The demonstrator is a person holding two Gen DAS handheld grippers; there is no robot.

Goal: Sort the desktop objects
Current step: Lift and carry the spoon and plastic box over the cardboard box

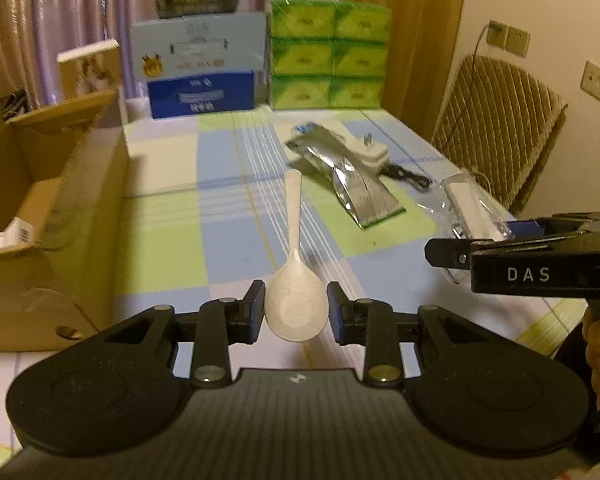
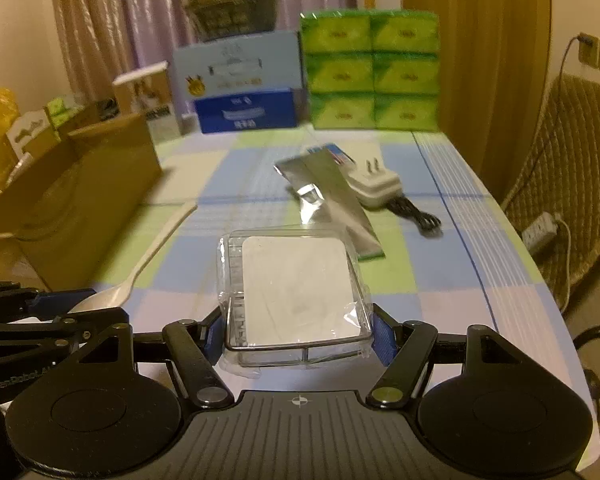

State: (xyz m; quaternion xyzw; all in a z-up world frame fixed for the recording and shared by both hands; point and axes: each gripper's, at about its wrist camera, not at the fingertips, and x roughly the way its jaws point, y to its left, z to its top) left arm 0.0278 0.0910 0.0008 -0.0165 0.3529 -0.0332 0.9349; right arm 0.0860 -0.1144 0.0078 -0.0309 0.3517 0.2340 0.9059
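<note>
Near the front edge of the table, which is covered by a checked cloth of blue, green and pale squares, a white speckled spoon is seen with its bowl set between the two fingers of the left claw. The left claw is spread; its blue-padded left finger lies just beside the bowl, while a small gap is left at the right finger, so no firm grip can be confirmed. The spoon's handle is pointed away toward the far edge.

To the right of it, a clear plastic box holding a white square item is framed by the right claw. The fingers are pressed against the box's two sides, so the box appears gripped, though contact is partly blurred by the crinkled wrap.

Toward the middle of the table, a silver foil pouch is laid flat, and a white plug adapter with a black cable is placed just beside it on the right. Along the left edge an open cardboard box is stood. At the far edge, a stack of green tissue packs is placed beside blue cartons. A woven chair is seen past the right edge.
</note>
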